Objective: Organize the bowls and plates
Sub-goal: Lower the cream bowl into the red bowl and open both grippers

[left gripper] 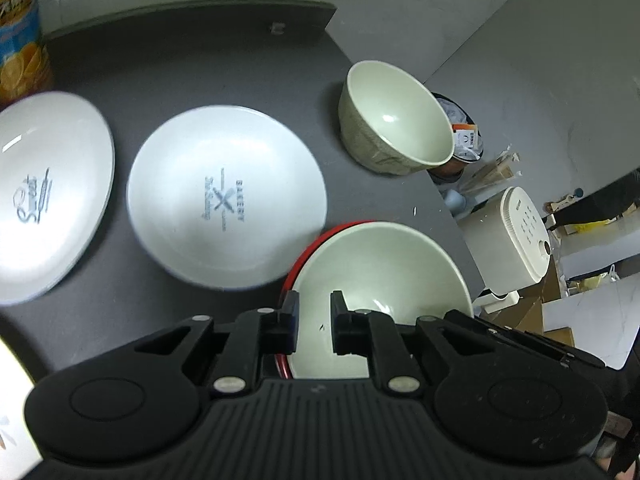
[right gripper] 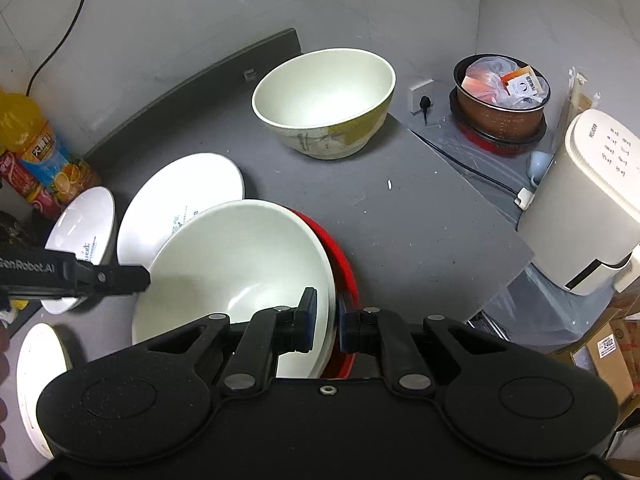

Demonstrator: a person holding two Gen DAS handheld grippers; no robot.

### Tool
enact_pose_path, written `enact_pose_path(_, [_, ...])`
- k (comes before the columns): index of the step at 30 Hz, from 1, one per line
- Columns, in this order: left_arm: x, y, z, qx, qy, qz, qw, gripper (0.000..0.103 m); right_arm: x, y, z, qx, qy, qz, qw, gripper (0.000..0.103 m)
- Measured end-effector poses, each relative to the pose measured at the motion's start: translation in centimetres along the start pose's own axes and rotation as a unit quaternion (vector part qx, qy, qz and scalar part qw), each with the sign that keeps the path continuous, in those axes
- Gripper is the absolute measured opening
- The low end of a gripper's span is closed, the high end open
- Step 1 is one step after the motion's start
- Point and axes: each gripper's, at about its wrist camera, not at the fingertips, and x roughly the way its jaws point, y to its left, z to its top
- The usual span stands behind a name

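A cream bowl (left gripper: 380,272) (right gripper: 240,264) sits nested in a red bowl (left gripper: 320,236) (right gripper: 340,256) at the near edge of the dark table (right gripper: 420,220). My right gripper (right gripper: 326,316) is shut on the cream bowl's right rim, one finger inside and one outside. My left gripper (left gripper: 315,320) straddles the same bowl's left rim, and a gap shows between its fingers. A second cream bowl (left gripper: 400,120) (right gripper: 324,92) with an olive pattern stands upright at the back. Two white printed plates (left gripper: 224,200) (left gripper: 48,192) lie to the left.
Juice bottles (right gripper: 44,156) stand at the table's left back. Another white dish (right gripper: 40,380) lies near the left front edge. Beyond the table's right edge stand a white rice cooker (right gripper: 580,200), a pot holding a plastic bag (right gripper: 500,92) and cardboard boxes (right gripper: 608,352).
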Motion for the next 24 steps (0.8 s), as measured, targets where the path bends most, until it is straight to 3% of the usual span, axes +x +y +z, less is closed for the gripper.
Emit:
enact_pose_path(4, [-0.5, 0.4, 0.4, -0.02, -0.008, 0.01, 0.9997, 0.019, -0.3, 0.3, 0.3, -0.011, 0.006, -0.001, 1.0, 0.021])
enact_pose_path(5, [-0.5, 0.4, 0.5, -0.024, -0.008, 0.016, 0.9995, 0.025, -0.6, 0.3, 0.4, -0.01, 0.004, 0.006, 1.0, 0.031])
enact_pose_path(6, [-0.6, 0.5, 0.7, -0.027, -0.01, 0.022, 0.9994, 0.03, -0.9, 0.3, 0.6, -0.008, -0.002, 0.009, 1.0, 0.049])
enact_pose_path(8, [-0.8, 0.5, 0.8, -0.028, -0.017, 0.027, 0.9991, 0.038, -1.9, 0.5, 1.1, -0.015, -0.023, 0.0, 1.0, 0.065])
enact_pose_path(11, [-1.0, 0.4, 1.1, -0.031, -0.027, 0.037, 0.9985, 0.052, -2.8, 0.6, 1.8, -0.029, -0.042, 0.009, 0.999, 0.068])
enact_pose_path(15, [-1.4, 0.0, 1.5, -0.031, -0.051, 0.043, 0.9973, 0.067, -3.2, -0.1, 2.6, -0.025, -0.063, 0.03, 0.997, 0.091])
enact_pose_path(17, [-1.5, -0.3, 1.7, -0.037, -0.063, 0.053, 0.9959, 0.072, -3.1, -0.5, 3.1, -0.024, -0.068, 0.028, 0.997, 0.091])
enact_pose_path(21, [-1.0, -0.7, 2.4, -0.041, -0.066, 0.063, 0.995, 0.075, -2.9, -1.5, 4.0, -0.013, -0.07, 0.04, 0.997, 0.103])
enact_pose_path(24, [-0.7, -1.0, 2.9, -0.043, -0.065, 0.068, 0.9946, 0.075, -2.7, -2.0, 4.8, -0.015, -0.075, 0.042, 0.996, 0.103])
